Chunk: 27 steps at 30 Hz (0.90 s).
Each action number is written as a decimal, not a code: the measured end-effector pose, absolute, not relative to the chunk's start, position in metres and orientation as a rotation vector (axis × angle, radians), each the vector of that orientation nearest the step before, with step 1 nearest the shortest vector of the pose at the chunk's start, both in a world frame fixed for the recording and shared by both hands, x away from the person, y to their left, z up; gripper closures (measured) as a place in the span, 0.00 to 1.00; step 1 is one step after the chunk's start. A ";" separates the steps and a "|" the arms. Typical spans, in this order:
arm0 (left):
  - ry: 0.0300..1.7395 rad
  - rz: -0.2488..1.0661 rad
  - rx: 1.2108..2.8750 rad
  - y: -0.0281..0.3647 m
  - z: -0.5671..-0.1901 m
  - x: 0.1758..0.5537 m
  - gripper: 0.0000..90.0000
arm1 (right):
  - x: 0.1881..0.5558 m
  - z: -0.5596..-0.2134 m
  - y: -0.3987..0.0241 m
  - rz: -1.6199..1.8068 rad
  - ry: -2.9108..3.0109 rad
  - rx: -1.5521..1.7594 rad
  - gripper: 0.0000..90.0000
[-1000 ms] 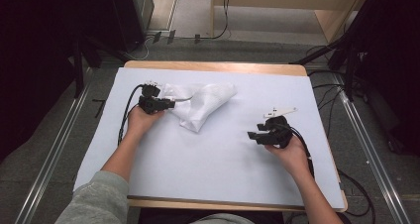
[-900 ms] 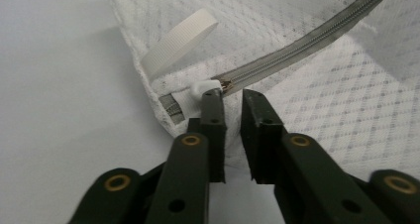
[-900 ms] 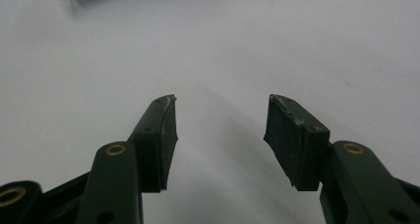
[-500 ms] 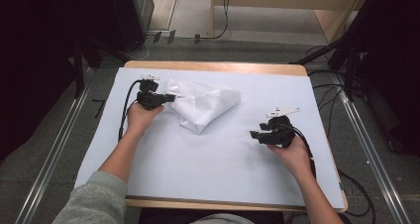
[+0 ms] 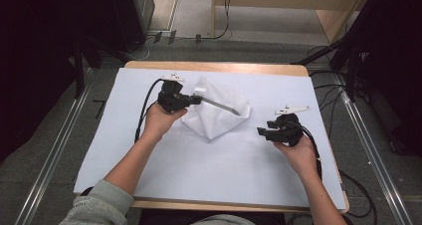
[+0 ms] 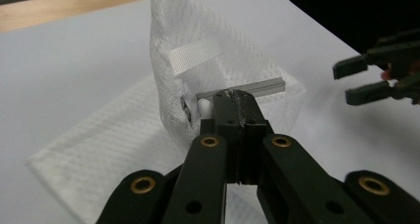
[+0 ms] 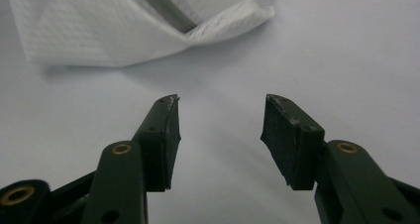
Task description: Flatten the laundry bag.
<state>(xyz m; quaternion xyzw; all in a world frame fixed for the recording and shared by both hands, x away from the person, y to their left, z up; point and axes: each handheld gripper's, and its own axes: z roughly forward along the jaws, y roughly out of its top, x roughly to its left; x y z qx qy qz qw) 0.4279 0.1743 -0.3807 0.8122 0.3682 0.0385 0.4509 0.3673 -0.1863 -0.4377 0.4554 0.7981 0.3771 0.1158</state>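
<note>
My left gripper (image 6: pixel 236 101) had clamped shut on the white mesh bag's (image 5: pixel 215 110) grey zipper edge, lifting it off the table's white sheet (image 5: pixel 209 170); my right gripper (image 7: pixel 220 116) waited, jaws wide, empty, near the bag's other end.

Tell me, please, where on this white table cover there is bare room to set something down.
The white table cover lies bare along the near edge between the person's forearms, and in the far right corner beyond the right hand-held gripper. It is crowded at centre left, where the left hand-held gripper grips the white mesh cloth bag.
</note>
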 end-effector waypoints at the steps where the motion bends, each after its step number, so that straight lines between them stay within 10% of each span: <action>1: 0.910 0.095 2.007 0.174 -0.381 0.428 1.00 | 0.367 -0.438 -0.186 1.104 2.338 1.334 0.56; 16: 0.766 -0.035 2.107 0.117 -0.399 0.390 1.00 | 0.367 -0.433 -0.219 1.102 2.238 1.431 0.61; 27: 0.650 -0.045 2.120 0.122 -0.359 0.357 0.70 | 0.364 -0.435 -0.224 1.082 2.230 1.454 0.62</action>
